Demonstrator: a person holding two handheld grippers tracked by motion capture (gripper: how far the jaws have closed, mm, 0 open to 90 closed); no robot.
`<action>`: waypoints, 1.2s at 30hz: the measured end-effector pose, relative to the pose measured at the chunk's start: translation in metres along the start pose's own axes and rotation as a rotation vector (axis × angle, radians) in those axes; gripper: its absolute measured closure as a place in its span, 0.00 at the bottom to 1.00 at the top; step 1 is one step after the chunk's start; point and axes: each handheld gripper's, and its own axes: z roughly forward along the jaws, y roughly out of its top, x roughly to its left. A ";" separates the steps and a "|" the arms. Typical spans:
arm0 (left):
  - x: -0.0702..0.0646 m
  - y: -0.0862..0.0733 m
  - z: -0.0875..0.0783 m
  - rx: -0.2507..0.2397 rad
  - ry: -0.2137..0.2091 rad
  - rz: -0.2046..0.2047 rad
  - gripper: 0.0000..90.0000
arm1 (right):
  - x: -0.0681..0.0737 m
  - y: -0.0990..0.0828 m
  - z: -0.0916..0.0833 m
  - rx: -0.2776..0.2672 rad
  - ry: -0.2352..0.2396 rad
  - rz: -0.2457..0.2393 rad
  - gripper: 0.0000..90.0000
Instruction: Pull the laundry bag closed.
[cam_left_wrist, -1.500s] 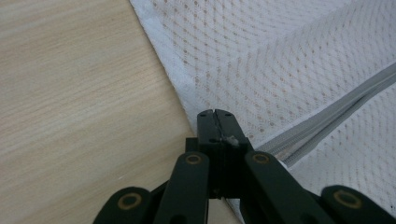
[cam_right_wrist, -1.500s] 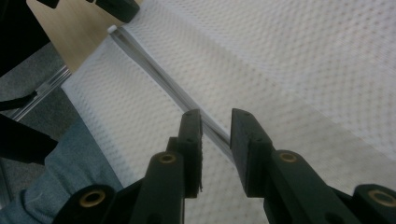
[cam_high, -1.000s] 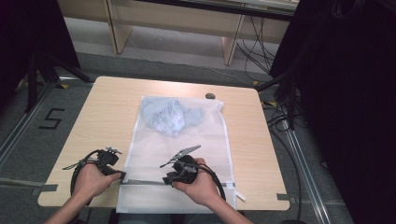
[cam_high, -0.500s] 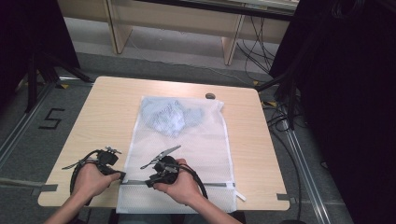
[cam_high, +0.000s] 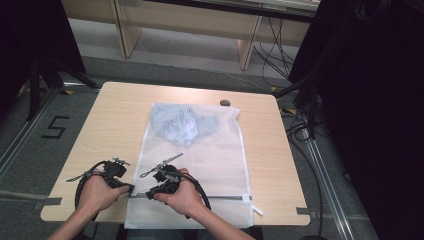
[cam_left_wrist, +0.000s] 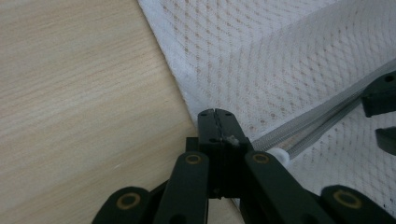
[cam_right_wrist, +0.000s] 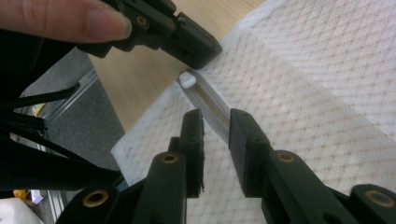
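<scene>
Mesh bag (cam_high: 200, 165) is lying flat on the table (cam_high: 115, 115), blue cloth (cam_high: 182, 124) inside. Left gripper (cam_left_wrist: 215, 114), jaws together, is pinching the bag's edge at the zipper (cam_right_wrist: 210, 105) end. Right gripper (cam_right_wrist: 215, 123) jaws have just been closing and are straddling the zipper, apart, not pressing. Risk: a shallow bite is likely to slip off the track, or catch mesh and jam.

A light wooden table (cam_high: 115, 120) with rounded corners is standing on a grey floor (cam_high: 30, 145), carrying a white mesh laundry bag (cam_high: 210, 165) that is lying flat down its middle, its near edge reaching the table's front edge. A small dark round object (cam_high: 225, 103) is sitting on the wood just beyond the bag's far right corner.
</scene>
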 end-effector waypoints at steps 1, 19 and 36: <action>0.000 0.000 0.000 0.000 -0.001 0.000 0.99 | 0.000 0.001 0.001 -0.002 0.006 0.002 0.84; 0.000 -0.001 0.000 -0.004 -0.003 -0.005 0.99 | 0.012 0.022 0.027 0.012 0.053 -0.024 0.84; -0.001 -0.001 0.000 -0.010 0.003 -0.015 0.99 | 0.009 0.025 0.042 0.056 0.034 0.013 0.92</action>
